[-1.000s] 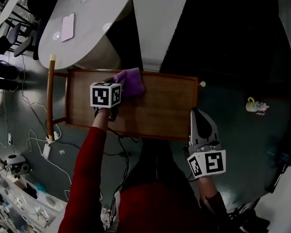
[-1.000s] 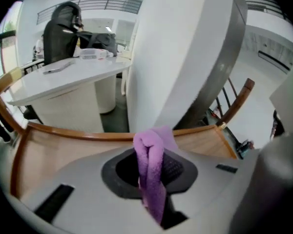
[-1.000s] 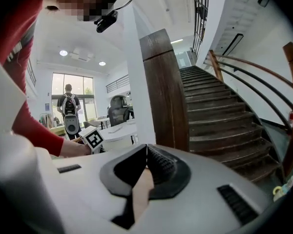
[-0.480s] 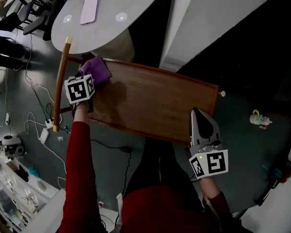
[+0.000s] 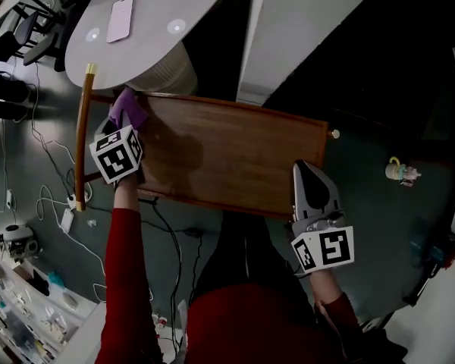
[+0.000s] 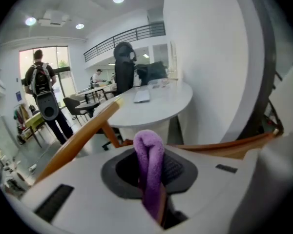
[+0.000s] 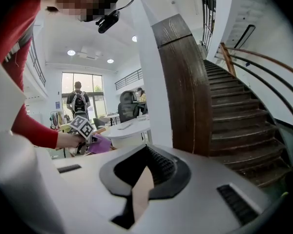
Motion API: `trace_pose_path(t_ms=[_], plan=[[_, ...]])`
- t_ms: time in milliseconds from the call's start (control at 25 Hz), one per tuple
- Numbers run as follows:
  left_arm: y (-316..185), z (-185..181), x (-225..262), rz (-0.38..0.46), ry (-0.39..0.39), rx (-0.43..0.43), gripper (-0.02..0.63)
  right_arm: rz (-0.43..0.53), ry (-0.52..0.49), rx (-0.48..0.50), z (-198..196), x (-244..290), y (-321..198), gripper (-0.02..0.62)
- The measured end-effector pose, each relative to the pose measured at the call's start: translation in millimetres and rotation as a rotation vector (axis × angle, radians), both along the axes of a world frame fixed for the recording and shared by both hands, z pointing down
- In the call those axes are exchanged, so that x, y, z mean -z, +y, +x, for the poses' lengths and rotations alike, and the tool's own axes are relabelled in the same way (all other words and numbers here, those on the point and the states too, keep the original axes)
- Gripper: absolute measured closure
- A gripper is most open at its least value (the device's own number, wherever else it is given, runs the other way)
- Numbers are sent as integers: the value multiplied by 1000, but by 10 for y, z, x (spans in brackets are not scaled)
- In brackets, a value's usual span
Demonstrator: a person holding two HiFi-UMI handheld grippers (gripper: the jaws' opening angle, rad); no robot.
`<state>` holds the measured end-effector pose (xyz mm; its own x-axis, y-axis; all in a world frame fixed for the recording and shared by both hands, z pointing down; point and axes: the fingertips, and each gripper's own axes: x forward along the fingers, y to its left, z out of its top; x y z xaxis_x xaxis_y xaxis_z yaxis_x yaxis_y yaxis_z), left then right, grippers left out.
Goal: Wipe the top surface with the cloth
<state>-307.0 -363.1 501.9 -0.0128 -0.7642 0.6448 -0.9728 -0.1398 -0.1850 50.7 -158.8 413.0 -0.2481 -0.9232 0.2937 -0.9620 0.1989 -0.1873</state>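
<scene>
- The fingers of the left gripper (image 5: 123,127) are closed on the purple cloth (image 6: 150,165). In the left gripper view a fold of the cloth stands up between them.
- In the head view the cloth (image 5: 127,108) lies under this gripper, pressed on the far left corner of the wooden counter (image 5: 235,154).
- This corner is just beside the long wooden handle bar (image 5: 81,131) at the counter's left end.
- The fingers of the right gripper (image 5: 306,174) are pressed together with only a thin slit between them, and nothing is held there.
- The right gripper is at the near edge of the wooden counter, close to its right corner and well apart from the cloth. Its tips point toward the far side.
- Behind the wooden counter stands a white round counter (image 5: 155,21) with a phone (image 5: 120,19) flat on it.
- A small toy (image 5: 403,171) lies on the dark floor, to the right of the wooden counter.
- The right gripper view shows a wooden pillar (image 7: 185,82) and a staircase (image 7: 239,116).
</scene>
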Motion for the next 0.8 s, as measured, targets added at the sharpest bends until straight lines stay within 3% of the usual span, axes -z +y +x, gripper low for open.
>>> trace_pose_path(t_ms=[160, 320, 400, 560, 800], plan=[[528, 1206, 312, -14, 194, -279, 543, 28, 12, -78, 162, 120, 186, 583], [1265, 2615, 410, -163, 470, -563, 543, 55, 14, -176, 421, 233, 420, 583], [1625, 3177, 384, -246, 561, -674, 543, 63, 22, -218, 545, 273, 551, 583], [2059, 3791, 186, -354, 586, -790, 543, 61, 36, -284, 714, 286, 791, 583], [2114, 3882, -344, -459, 504, -777, 543, 41, 38, -273, 760, 201, 879, 583]])
